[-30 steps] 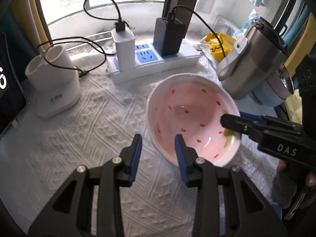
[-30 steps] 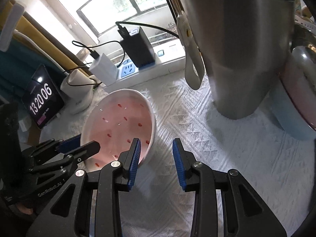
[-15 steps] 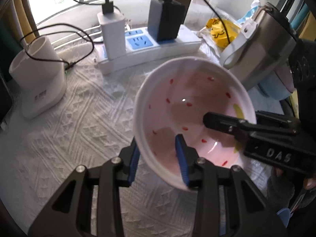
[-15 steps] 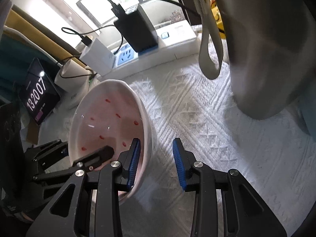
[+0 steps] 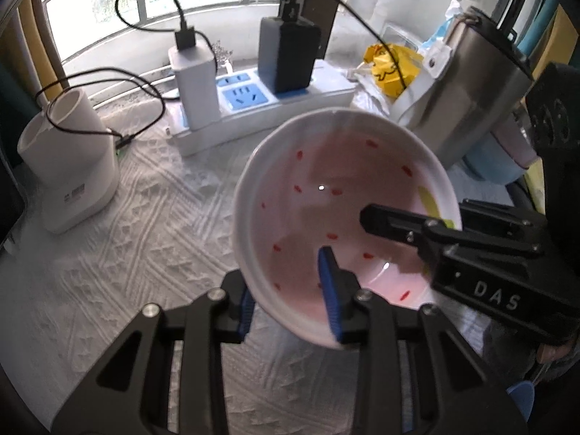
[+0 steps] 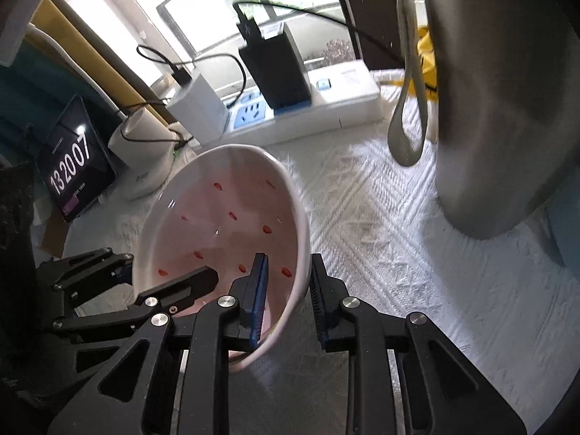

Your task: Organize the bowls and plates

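A pink bowl (image 5: 326, 188) with red specks and a white rim is tilted off the white cloth. My left gripper (image 5: 288, 301) straddles its near rim, one blue pad outside and one inside; its jaws are closing on the wall. From the right, my right gripper (image 5: 398, 217) reaches in with one finger inside the bowl. In the right wrist view the bowl (image 6: 224, 217) leans to the left. There my right gripper (image 6: 288, 293) has the bowl's wall between its pads and is closing on it. The left gripper (image 6: 174, 282) holds the opposite rim.
A steel tumbler (image 5: 467, 98) stands close on the right, with blue and pink dishes (image 5: 500, 166) behind it. At the back lie a power strip (image 5: 261, 108) with chargers and cables and a yellow bag (image 5: 391, 65). A white device (image 5: 69, 166) stands left; a tablet clock (image 6: 72, 177) leans beyond it.
The bowl lay on the cloth a second ago. Both grippers have slid onto its rim from opposite sides, and it now hangs tilted above the cloth.
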`<state>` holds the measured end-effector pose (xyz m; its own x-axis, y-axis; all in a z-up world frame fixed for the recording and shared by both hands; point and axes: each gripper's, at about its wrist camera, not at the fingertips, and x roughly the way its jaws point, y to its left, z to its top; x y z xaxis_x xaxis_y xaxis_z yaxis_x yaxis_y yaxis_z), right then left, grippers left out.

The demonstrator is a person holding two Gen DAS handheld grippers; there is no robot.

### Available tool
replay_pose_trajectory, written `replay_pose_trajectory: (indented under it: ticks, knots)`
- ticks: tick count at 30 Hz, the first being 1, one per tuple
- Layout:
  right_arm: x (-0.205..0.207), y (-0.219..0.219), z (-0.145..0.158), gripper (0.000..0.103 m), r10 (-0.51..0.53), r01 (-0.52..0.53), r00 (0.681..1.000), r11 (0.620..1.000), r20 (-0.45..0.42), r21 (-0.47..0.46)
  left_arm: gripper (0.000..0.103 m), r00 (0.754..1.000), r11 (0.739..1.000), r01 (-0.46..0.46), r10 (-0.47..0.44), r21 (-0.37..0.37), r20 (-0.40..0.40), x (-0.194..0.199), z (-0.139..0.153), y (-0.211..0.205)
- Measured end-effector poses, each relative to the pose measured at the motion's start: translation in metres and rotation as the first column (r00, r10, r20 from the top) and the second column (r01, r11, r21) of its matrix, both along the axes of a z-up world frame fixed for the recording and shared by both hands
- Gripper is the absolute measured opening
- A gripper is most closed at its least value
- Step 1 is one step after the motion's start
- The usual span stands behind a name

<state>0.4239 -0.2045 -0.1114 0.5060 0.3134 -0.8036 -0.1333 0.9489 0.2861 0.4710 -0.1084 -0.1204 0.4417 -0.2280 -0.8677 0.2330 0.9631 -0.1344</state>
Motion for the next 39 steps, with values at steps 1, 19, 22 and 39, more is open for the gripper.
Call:
replay_pose_trajectory:
  ticks: [1,19,22,39]
  knots:
    - [-0.001,-0.001,0.005,0.024,0.000,0.000,1.000,1.000,0.016,0.000,0.033,1.000,1.000,0.003,-0.003,-0.001,0.013,-0.004,0.004,0.002]
    - [-0.024,-0.008,0.060,0.023,-0.019,0.027,0.981,0.999,0.194,-0.042,0.033,0.980,0.999,0.046,-0.049,0.020,0.194,-0.034,0.060,-0.014]
    - [-0.029,-0.007,0.068,0.023,-0.020,0.033,0.978,0.998,0.209,-0.058,0.033,0.977,0.999,0.050,-0.053,0.021,0.209,-0.036,0.065,-0.017]
    - [-0.072,0.003,0.096,0.023,-0.036,0.050,0.973,0.997,0.228,-0.056,0.033,0.960,0.999,0.045,-0.043,0.001,0.275,-0.082,0.102,-0.011]
